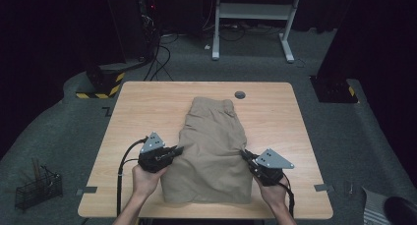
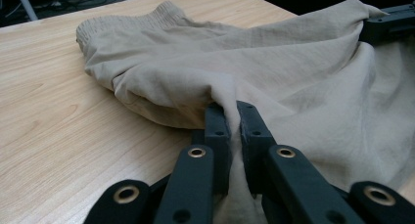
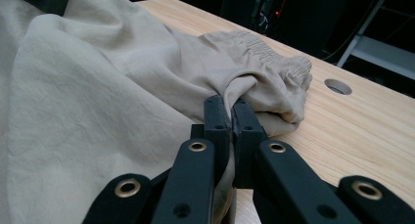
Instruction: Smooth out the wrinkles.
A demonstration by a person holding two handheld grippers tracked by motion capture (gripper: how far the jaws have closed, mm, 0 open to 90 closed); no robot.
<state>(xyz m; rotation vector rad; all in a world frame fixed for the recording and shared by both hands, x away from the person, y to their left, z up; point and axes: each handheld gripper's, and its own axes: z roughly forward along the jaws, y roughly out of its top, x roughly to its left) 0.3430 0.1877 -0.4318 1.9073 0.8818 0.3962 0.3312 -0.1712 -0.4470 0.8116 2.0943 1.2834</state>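
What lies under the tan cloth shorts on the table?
The tan cloth shorts lie flat on the light wooden table, whose bare top surrounds them. The left gripper and right gripper pinch their side edges. Anything beneath the fabric is covered.

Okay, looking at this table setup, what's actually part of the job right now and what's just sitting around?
In use:
tan shorts, pinched at both side edges
left gripper, shut on the cloth
right gripper, shut on the cloth
table

Lying about:
wire basket on the floor
white desk frame behind
floor cables
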